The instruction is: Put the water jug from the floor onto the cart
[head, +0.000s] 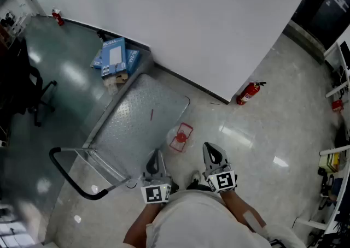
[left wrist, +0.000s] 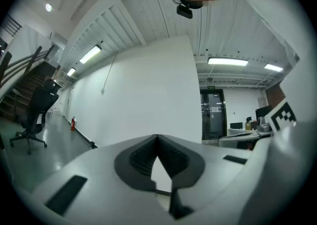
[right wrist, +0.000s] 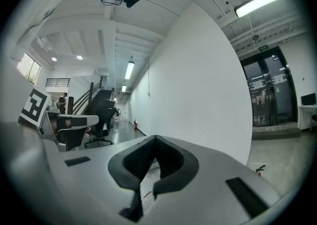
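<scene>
From the head view, the clear water jug [head: 180,136] stands just beside the cart [head: 136,121], apparently on the floor [head: 262,132], so the lift is not yet done. In the left gripper view, the left claw [left wrist: 157,142] is clenched on nothing. In the right gripper view, the right claw [right wrist: 154,144] is likewise clenched and empty.

The cart [head: 143,116] is standing on the floor [head: 262,132] left of centre, its handle [head: 71,173] at the near end and its far end pointing toward the wall [head: 175,17]. The water jug [head: 181,136] is sitting on the floor just beside the cart's right edge, ahead of the left gripper [head: 156,159] and the right gripper [head: 213,157]. Boxes [head: 115,58] are lying behind the cart, against the wall. A fire extinguisher [head: 249,93] is sitting at the wall's foot to the right, and a chair [head: 34,94] is standing well to the left.
</scene>
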